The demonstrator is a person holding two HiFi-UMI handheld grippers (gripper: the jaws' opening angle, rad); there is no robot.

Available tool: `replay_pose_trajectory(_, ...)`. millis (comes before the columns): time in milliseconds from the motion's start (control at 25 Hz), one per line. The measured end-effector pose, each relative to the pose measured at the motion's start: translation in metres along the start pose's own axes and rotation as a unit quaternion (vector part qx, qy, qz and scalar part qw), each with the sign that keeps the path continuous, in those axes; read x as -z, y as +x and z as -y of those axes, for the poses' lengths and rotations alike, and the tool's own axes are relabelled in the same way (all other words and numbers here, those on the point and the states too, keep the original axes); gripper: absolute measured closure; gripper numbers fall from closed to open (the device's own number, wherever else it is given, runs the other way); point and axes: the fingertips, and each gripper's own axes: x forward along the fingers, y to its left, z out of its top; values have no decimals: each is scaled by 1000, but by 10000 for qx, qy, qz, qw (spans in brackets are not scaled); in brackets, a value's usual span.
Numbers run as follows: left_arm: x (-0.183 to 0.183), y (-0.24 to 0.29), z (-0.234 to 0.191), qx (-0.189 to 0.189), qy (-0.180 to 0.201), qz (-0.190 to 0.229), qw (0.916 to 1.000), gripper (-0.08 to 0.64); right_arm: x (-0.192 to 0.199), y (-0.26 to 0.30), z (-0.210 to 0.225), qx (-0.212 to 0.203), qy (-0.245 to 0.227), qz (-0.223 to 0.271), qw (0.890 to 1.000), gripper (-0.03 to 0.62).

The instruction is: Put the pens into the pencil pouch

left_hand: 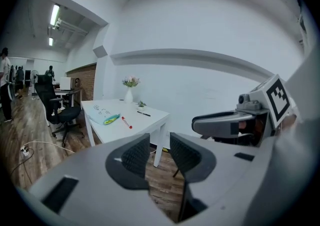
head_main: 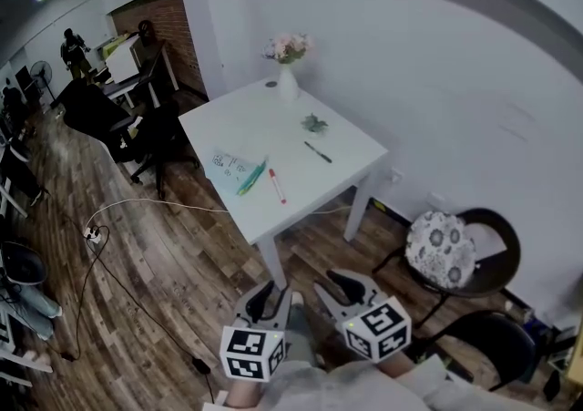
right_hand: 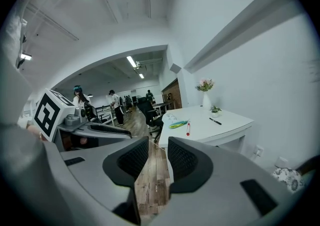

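A white table [head_main: 264, 122] stands across the wooden floor, well ahead of both grippers. On it lie a pale printed pencil pouch [head_main: 228, 163], a teal pen [head_main: 252, 178] against the pouch's near side, a red pen [head_main: 276, 186] and a black pen [head_main: 318, 152]. My left gripper [head_main: 264, 291] and right gripper [head_main: 339, 282] hang side by side above the floor, short of the table. The left gripper [left_hand: 160, 152] is open and holds nothing. The right gripper [right_hand: 158, 157] is also open and holds nothing. The red pen [right_hand: 188, 128] and the pouch [left_hand: 100, 112] show far off.
A white vase of flowers [head_main: 287, 81] and a small plant [head_main: 315, 123] stand at the table's far side. A chair with a floral cushion [head_main: 437, 250] is at the right. A black office chair [head_main: 146, 140] and a white floor cable [head_main: 137, 204] are left of the table.
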Motion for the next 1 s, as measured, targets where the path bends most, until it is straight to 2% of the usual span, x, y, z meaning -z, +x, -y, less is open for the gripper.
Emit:
replay_pose_trajectory(280, 17, 34, -15, 108, -340, -355, 9987, 454, 8, 24, 22, 139, 233, -257, 9993, 490)
replay_pose_trajectory(360, 13, 49, -24, 158, -320, -415, 9985, 454, 7, 37, 33, 193, 285, -310, 9989, 491)
replay_pose_trajectory(600, -18, 103, -77, 192, -261, -417, 9986, 454, -9, 92, 71, 306, 316, -494, 9978, 491)
replay_pose_trajectory(1000, -81, 178, -159, 266, -56, -379, 9989, 455, -72, 193, 121, 302, 79, -518, 9982, 489)
